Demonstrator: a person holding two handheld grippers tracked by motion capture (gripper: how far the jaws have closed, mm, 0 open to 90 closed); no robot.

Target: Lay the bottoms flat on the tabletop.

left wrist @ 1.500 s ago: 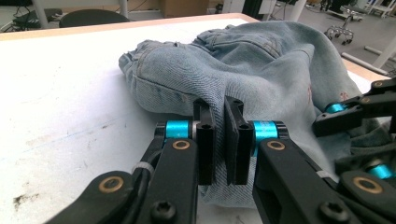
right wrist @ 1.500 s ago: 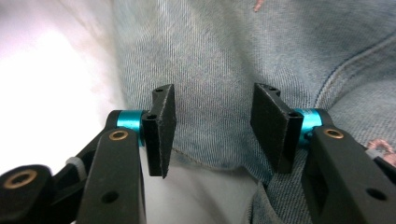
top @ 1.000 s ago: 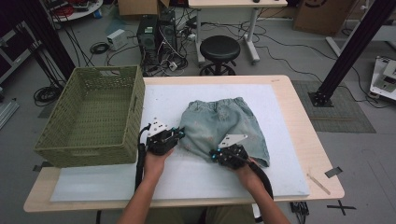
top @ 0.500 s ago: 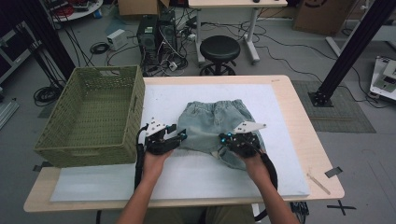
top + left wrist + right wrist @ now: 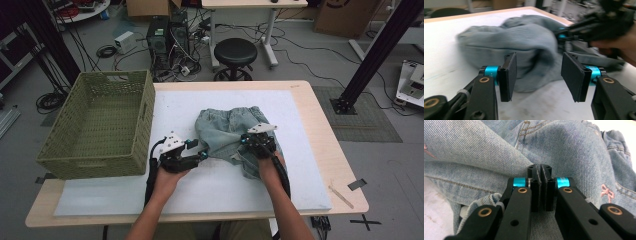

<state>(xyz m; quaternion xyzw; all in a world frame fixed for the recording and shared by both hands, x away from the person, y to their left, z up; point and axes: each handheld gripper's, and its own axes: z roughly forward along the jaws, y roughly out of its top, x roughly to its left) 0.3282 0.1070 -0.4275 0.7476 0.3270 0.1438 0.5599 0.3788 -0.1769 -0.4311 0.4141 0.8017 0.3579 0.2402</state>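
Denim shorts sit pinched in your right gripper; your left gripper, at their nine o'clock, gapes empty.

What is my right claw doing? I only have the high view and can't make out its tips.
Observer: In the right gripper view, the right claw is shut on the denim shorts, and a ridge of cloth runs up from its tips.
Operator: And the left one?
Observer: The left claw has just been opening. Its pads stand apart with nothing between them, and the shorts lie just beyond.
Operator: Any marking on the cloth?
Observer: There is a pink embroidered bow, to the right of the right claw in its own view.
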